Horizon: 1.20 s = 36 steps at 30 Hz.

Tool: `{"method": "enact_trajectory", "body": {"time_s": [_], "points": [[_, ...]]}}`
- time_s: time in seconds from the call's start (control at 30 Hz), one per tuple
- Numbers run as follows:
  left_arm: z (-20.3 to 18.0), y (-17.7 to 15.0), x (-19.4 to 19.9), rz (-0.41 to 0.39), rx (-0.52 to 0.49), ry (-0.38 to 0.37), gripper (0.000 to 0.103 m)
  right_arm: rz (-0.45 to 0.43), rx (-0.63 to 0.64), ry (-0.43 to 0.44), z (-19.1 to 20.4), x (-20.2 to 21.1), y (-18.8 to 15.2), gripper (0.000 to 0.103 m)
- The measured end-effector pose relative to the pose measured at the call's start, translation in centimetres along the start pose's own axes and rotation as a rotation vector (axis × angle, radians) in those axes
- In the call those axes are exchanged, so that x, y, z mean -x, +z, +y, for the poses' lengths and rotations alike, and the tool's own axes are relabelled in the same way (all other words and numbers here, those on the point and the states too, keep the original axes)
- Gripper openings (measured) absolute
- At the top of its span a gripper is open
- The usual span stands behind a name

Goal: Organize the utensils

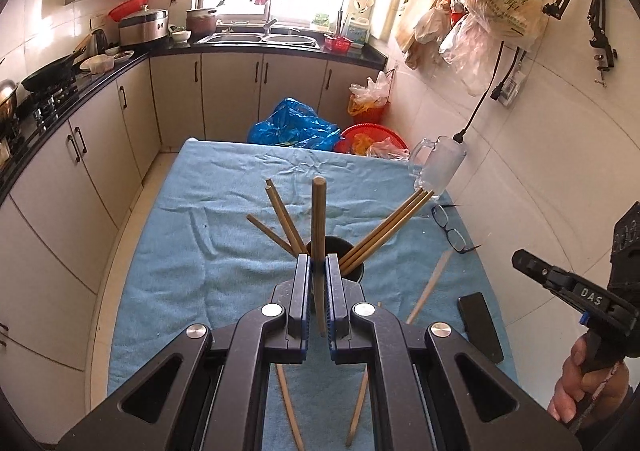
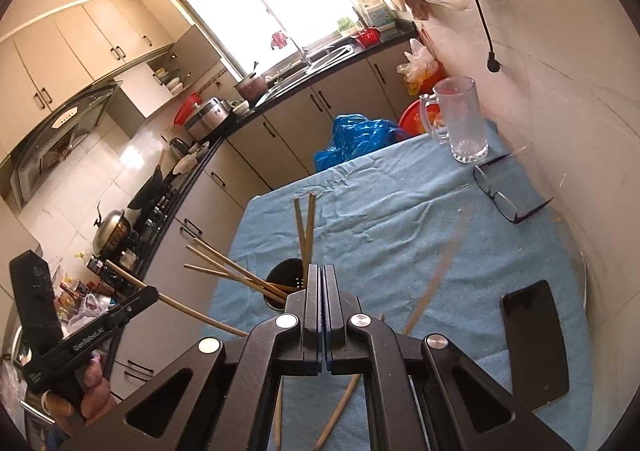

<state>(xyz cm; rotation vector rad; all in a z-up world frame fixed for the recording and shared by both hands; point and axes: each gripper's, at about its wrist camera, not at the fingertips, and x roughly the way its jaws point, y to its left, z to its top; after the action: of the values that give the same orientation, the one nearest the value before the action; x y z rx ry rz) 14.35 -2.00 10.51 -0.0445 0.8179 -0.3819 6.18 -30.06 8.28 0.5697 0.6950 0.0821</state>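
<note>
A black utensil holder (image 1: 358, 271) stands on the blue cloth with several wooden chopsticks (image 1: 384, 231) leaning out of it. My left gripper (image 1: 319, 261) hovers just in front of the holder, shut on one chopstick (image 1: 319, 211) that stands upright between its pads. From the right wrist view that gripper (image 2: 154, 291) and its chopstick (image 2: 188, 309) sit left of the holder (image 2: 280, 275). My right gripper (image 2: 323, 271) is shut with nothing between its jaws, just behind the holder. A blurred chopstick (image 2: 432, 279) shows to its right. More loose chopsticks (image 1: 430, 287) lie on the cloth.
A glass mug (image 2: 460, 119), a pair of glasses (image 2: 500, 195) and a black phone (image 2: 536, 339) sit along the table's right side by the white wall. The blue cloth (image 1: 200, 231) covers the table. Kitchen cabinets run along the left; bags and a red basket lie beyond the far edge.
</note>
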Motion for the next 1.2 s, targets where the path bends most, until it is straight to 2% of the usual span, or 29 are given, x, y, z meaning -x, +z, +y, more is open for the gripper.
{"method": "enact_trajectory", "body": {"time_s": [0.17,0.4,0.5,0.73,1.07,1.2], "points": [[-0.2,-0.4,-0.2,0.009,-0.007,0.0,0.006,0.053,-0.079,-0.006,-2.4,-0.6,-0.4,0.002],[-0.3,-0.5,-0.3,0.017,-0.002,-0.003,0.006,0.144,-0.251,-0.132,-9.4,-3.1,0.7,0.006],[-0.3,-0.7,-0.2,0.019,-0.003,-0.004,0.006,0.218,-0.312,-0.199,-12.7,-5.8,1.6,0.016],[0.5,-1.3,0.2,0.032,0.007,0.021,0.006,0.335,-0.392,-0.301,-17.9,-13.0,1.7,0.016],[2.0,-1.9,0.8,0.041,0.038,0.063,0.006,0.467,-0.324,-0.478,-19.0,-19.4,1.4,0.016],[2.3,-1.9,0.6,0.045,0.055,0.069,0.006,0.482,-0.23,-0.542,-17.6,-20.4,1.5,0.015]]}}
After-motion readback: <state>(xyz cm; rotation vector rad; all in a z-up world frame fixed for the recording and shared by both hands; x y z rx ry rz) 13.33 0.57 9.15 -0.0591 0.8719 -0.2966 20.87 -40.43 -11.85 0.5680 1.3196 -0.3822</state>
